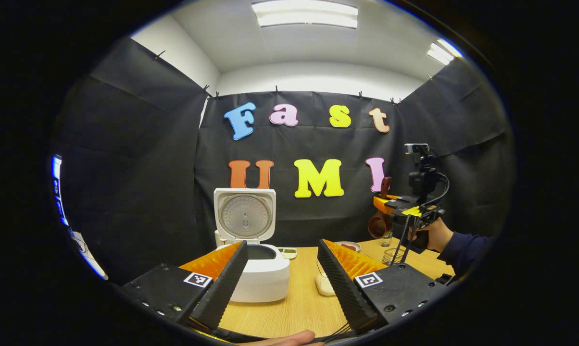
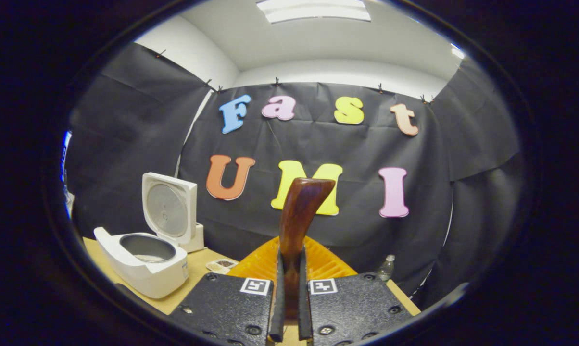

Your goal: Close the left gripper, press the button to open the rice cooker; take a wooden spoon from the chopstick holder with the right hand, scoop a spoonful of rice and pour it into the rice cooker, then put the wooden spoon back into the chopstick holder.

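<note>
Right claw [image 2: 290, 307] gripping wooden spoon [image 2: 299, 211] by handle, bowl end hanging below; stiff, light, smooth, so clamping mid-handle. Left claw [image 1: 282, 274] released. Rice cooker [image 2: 145, 262] open at 9 o'clock on surface [image 1: 299, 302].

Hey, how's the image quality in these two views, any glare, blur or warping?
Left gripper view: ceiling light blown out, walls bowed by the fisheye, rice cooker sharp. Right gripper view: same warping, wooden spoon handle close to the lens and slightly soft, with a sheen.
</note>
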